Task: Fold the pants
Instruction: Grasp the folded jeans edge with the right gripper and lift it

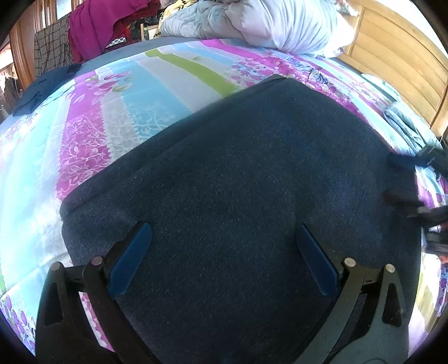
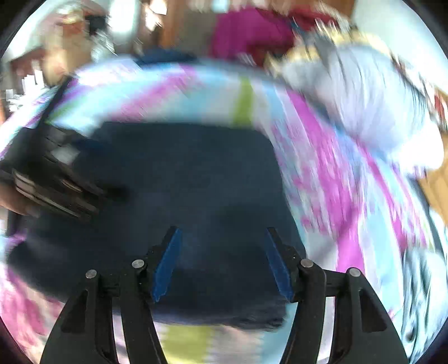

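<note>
On the patchwork bedsheet (image 1: 156, 92), the dark denim pants (image 1: 238, 168) are lying as a compact folded block, seamed edge running along the left side, near edge toward you. Looks like most of the folding is behind you; my read is you're finishing or squaring the stack.

Your left gripper (image 1: 224, 252) is hovering over the near half of the denim, jaws spread wide, blue pads (image 1: 131, 257) clear of the cloth, nothing held. Your right gripper (image 2: 222, 257) is also standing open and empty above the near edge of the pants (image 2: 182, 173); that view is smeared, so you're swinging it fast.

Advice for this step:
- You're moving the right side too quick to place it; slow down before committing to an edge.
- If you're taking one more fold, be pinching the near edge through all layers, both grippers at matching spots, well apart.
- Be lifting low and laying over, not dragging; denim is stiff and the whole block will be sliding on the sheet.
- Be keeping clear of the pillow (image 1: 285, 25) at the head and the grey cloth (image 1: 403, 126) by the wooden headboard (image 1: 392, 56).

Can't tell layer count from here.
</note>
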Demonstrator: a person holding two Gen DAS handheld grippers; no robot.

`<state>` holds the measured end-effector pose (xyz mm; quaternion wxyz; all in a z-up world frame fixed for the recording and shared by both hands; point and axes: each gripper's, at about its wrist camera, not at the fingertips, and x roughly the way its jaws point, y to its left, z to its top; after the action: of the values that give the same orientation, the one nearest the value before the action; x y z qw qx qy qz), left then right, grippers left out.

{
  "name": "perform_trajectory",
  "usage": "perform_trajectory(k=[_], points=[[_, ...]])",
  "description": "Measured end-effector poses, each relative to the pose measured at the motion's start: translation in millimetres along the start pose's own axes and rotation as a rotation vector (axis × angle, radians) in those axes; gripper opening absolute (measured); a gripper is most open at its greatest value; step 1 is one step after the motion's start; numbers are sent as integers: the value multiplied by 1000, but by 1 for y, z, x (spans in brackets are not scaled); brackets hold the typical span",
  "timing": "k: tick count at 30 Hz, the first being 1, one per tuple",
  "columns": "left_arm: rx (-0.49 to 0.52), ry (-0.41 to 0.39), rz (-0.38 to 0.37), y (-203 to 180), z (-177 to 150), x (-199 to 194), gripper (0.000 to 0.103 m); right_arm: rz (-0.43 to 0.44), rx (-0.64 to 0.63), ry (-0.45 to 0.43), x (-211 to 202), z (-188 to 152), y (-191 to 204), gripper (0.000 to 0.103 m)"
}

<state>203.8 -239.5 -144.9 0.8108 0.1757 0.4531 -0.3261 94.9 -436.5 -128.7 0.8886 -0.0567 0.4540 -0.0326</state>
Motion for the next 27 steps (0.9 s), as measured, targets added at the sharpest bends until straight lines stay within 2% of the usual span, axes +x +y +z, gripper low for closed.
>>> perform_trajectory(k=[1,2,4,5,7,10,11,13,14,15,18,22,27], points=[[3,-2,-1,0,-1,-1,103,56,46,35,7,-10,-10,62],[4,-3,-1,0,-1,-1,103,73,74,14,-2,-16,-14,62],[1,-9,-5,1,-2,-1,103,66,40,29,-15,-15,-12,63],[-1,-10,-9,2,-2,-1,103,96,57,3,-26,-11,-17,63],[-1,-12,-14,2,-2,-2,103,148,147,-61,-41,-3,-41,63],[-17,-21,-38,6,-2,-5,103,212,330,-28,-22,8,-90,62],[-20,-21,-42,7,-2,-5,103,238,388,9,-7,6,-107,60],[-17,-22,-39,7,-2,-5,103,277,418,79,15,2,-114,45],[-14,-21,-36,7,-2,-5,103,303,425,107,23,-2,-114,44],[-13,-20,-35,7,-2,-5,103,314,428,110,26,-3,-114,41],[-19,-23,-42,9,-2,-6,103,327,406,73,17,4,-106,18],[-20,-20,-48,10,-2,-6,103,369,463,98,23,-1,-113,13],[-52,-8,-83,16,2,-12,103,414,504,43,-6,-1,-122,6]])
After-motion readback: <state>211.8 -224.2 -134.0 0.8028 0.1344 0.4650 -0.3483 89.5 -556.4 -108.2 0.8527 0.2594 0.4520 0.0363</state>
